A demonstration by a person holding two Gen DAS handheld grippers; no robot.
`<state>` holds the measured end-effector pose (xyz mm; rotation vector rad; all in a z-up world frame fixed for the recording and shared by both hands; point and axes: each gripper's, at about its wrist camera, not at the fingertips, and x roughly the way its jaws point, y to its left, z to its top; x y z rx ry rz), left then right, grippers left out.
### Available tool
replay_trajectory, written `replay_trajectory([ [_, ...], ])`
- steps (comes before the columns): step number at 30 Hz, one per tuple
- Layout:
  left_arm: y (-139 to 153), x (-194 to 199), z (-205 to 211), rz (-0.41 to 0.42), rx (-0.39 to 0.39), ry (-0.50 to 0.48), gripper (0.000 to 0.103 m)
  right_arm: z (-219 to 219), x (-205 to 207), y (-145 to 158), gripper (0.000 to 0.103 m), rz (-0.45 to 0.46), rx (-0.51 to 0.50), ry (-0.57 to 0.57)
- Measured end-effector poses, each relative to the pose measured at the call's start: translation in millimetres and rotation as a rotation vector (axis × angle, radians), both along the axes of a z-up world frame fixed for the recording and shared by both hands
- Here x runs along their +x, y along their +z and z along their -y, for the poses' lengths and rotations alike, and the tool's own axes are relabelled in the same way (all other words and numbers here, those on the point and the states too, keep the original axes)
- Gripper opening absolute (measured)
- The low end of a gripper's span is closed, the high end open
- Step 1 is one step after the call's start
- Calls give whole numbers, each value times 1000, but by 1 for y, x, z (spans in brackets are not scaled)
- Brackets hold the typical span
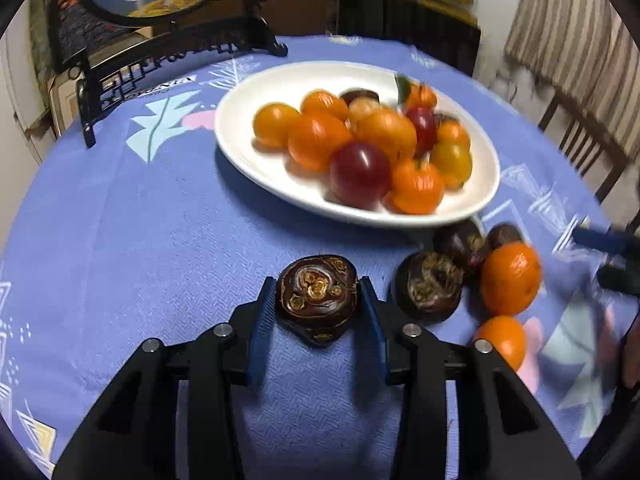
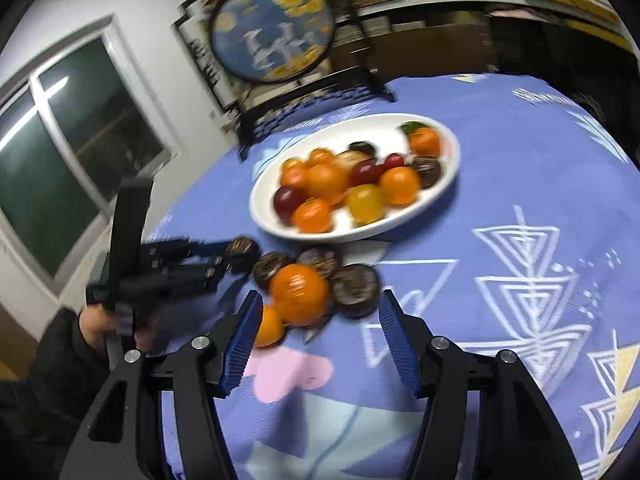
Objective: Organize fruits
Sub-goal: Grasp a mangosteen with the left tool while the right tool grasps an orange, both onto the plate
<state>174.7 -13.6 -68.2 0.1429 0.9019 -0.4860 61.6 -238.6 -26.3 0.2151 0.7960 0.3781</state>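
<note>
My left gripper [image 1: 318, 300] grips a dark fruit [image 1: 317, 294]; the plate [image 1: 256, 156] lies straight ahead. My right gripper [image 2: 320, 322] gapes open just short of an orange [image 2: 299, 294].

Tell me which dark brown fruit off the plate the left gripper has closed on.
The dark fruit lying alone, left of the loose cluster: the left gripper pinches it between its blue pads, while the other dark ones huddle around the orange.

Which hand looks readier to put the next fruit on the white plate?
Left. The left gripper has its fingers already closed on a dark brown fruit, near the white plate. The right gripper is open, holding nothing, facing an orange.
</note>
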Motion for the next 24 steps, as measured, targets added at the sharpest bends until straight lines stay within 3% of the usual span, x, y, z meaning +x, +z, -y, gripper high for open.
replay_trajectory([
  [3,9,-3,-11,38,-74,23,40,-25,5,1,60,13,-72,42],
  [7,14,-3,-16,47,-105,43,40,-49,20,-6,60,13,-185,44],
  [10,13,-1,-20,34,-121,52,40,-66,31,-18,44,-44,-274,46],
  [13,11,3,-22,22,-127,58,40,-76,25,-19,44,-20,-354,55],
  [19,19,-5,-23,73,-132,60,40,-50,22,-1,43,-16,-200,33],
  [24,48,-3,-10,118,-136,33,40,-12,36,45,43,44,-53,26],
])
